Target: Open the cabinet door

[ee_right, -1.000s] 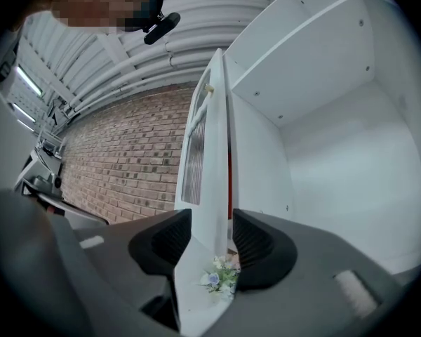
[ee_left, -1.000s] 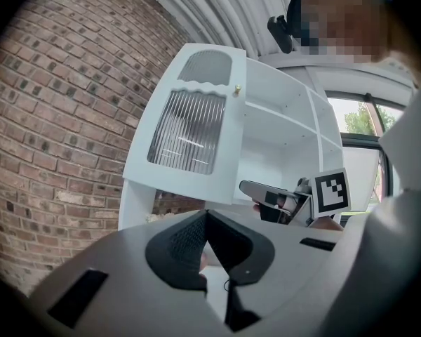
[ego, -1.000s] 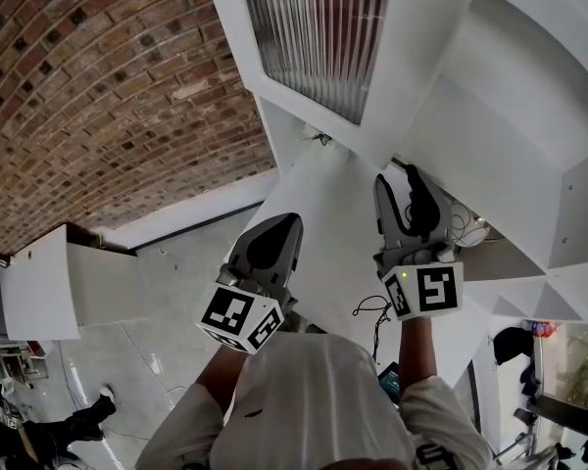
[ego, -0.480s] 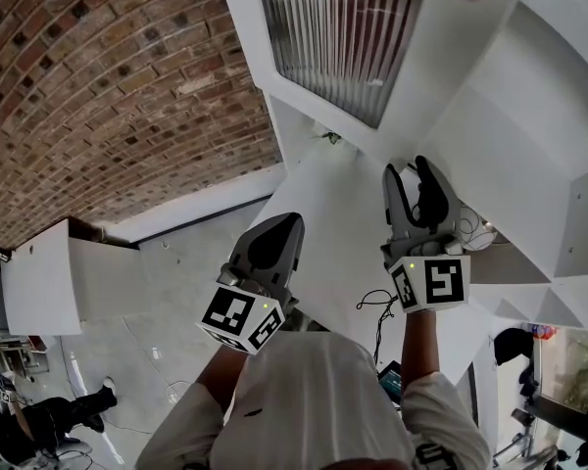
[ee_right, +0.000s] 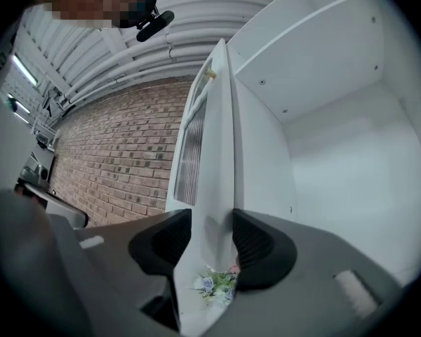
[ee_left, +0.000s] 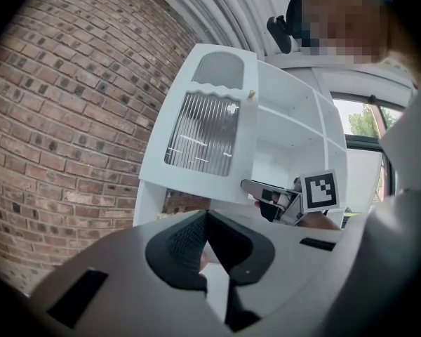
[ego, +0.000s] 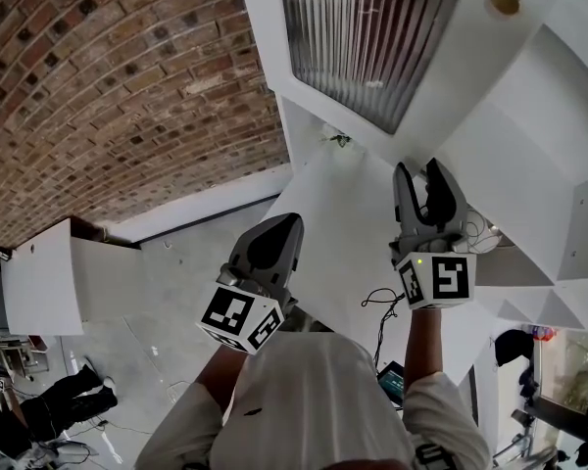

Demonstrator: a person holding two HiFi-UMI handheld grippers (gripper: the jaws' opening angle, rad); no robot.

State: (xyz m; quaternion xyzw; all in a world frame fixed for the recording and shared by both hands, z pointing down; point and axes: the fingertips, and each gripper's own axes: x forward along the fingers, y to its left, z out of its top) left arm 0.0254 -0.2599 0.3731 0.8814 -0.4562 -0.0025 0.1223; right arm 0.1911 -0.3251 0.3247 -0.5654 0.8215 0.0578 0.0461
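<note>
The white cabinet door [ego: 274, 62] has a ribbed glass pane and a small gold knob [ego: 504, 1]. It stands swung out from the cabinet [ego: 529, 145], whose white shelves show behind it. My right gripper [ego: 423, 171] is shut on the door's lower edge. In the right gripper view that edge [ee_right: 221, 153] runs straight between the two pads of the right gripper [ee_right: 212, 239]. My left gripper [ego: 282, 226] hangs shut and empty below the door, away from it. The left gripper view shows the door [ee_left: 210, 132] ahead of the left gripper [ee_left: 207, 220].
A brick wall [ego: 108, 86] fills the left. A white counter [ego: 39, 282] stands at the lower left, with a person [ego: 39, 409] on the floor beyond it. Cables [ego: 377, 306] hang under the cabinet. A small sprig of flowers [ee_right: 214, 284] sits below the door.
The door and its knob have shifted right and down in the head view. My right gripper has travelled with the door edge. The left gripper has stayed put.
</note>
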